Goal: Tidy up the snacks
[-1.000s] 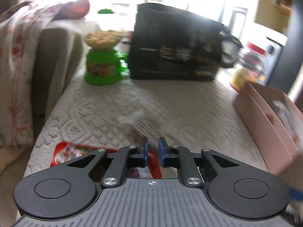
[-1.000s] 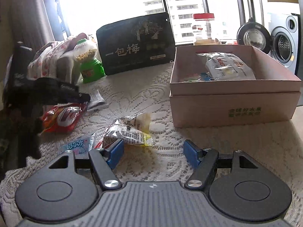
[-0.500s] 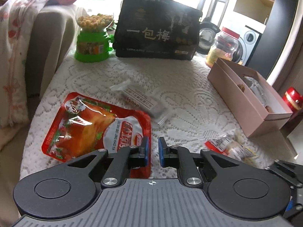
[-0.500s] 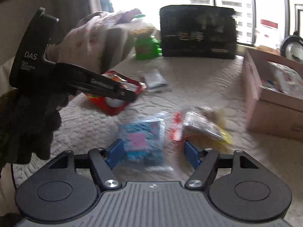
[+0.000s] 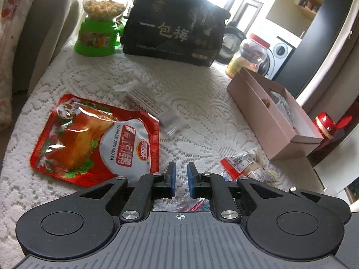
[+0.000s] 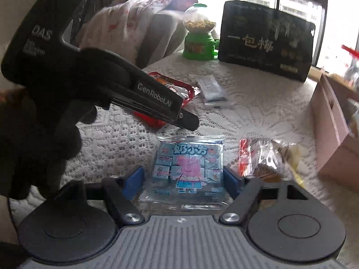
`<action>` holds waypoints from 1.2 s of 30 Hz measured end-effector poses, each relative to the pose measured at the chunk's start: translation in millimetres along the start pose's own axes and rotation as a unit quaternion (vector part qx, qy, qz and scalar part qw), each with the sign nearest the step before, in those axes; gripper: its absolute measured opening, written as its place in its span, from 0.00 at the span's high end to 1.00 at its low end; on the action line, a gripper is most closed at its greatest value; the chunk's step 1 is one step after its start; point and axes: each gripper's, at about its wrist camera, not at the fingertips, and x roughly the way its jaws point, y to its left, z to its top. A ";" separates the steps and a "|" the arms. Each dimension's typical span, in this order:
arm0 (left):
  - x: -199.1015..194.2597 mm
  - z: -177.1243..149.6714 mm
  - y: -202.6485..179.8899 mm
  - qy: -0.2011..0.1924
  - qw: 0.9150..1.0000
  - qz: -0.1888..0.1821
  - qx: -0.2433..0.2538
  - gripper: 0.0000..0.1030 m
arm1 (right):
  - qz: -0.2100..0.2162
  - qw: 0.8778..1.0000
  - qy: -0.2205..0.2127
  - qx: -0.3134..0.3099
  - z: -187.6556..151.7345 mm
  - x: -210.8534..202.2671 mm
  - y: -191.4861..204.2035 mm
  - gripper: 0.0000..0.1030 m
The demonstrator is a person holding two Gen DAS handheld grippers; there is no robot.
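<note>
The blue Peppa Pig snack packet (image 6: 189, 171) lies flat on the lace tablecloth (image 6: 258, 116) of the bench, between the spread blue pads of the right tongs (image 6: 183, 178); whether a pad touches it cannot be told, and the tongs are released. Just beside it to the right lies a crinkled clear snack bag with a red end (image 6: 264, 159). Farther back on the cloth lie a red roast-duck pouch (image 5: 96, 139) and a small clear wrapped bar (image 5: 152, 107), the bar's end touching or overlapping the pouch's far corner. The left tongs (image 5: 180, 178) hover above the cloth near the pouch's near edge, pads drawn close with a narrow gap and nothing between them; from the right wrist view they hang over the pouch, held by a dark-gloved hand (image 6: 33, 139). A pink cardboard box (image 5: 276, 114) with packets inside stands at the right. At the bench's back stand a green candy dispenser (image 5: 98, 33), a black gift bag (image 5: 177, 31) and a red-lidded jar (image 5: 249, 56).
</note>
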 end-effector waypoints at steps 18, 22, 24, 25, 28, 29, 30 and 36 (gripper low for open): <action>26.3 24.3 -76.1 -0.026 0.993 -0.082 0.082 0.81 | -0.051 0.995 -0.035 0.077 -48.3 -89.9 -86.6 0.43; 51.5 16.3 -103.2 0.012 0.988 -0.066 0.139 0.78 | -0.104 0.990 -0.037 0.087 -57.9 -92.5 -101.9 0.43; 54.4 7.7 -114.6 0.019 0.983 -0.047 0.175 0.77 | -0.145 0.985 -0.031 0.091 -59.3 -87.6 -110.6 0.43; 54.1 3.5 -119.4 0.017 0.981 -0.036 0.192 0.77 | -0.157 0.982 -0.027 0.098 -60.4 -84.7 -116.3 0.43; 50.6 -1.5 -127.5 0.013 0.976 -0.017 0.219 0.76 | -0.145 0.981 -0.022 0.128 -61.5 -78.1 -132.5 0.43; 49.7 -2.3 -128.2 0.015 0.975 -0.015 0.222 0.76 | -0.137 0.981 -0.020 0.136 -60.7 -71.7 -137.4 0.43; 49.5 -3.3 -128.5 0.017 0.974 -0.013 0.226 0.76 | -0.137 0.981 -0.020 0.136 -60.7 -71.7 -137.4 0.43; 25.6 -16.8 -131.6 0.004 0.955 -0.014 0.295 0.76 | -0.147 0.980 -0.032 0.127 -59.9 -56.2 -138.1 0.42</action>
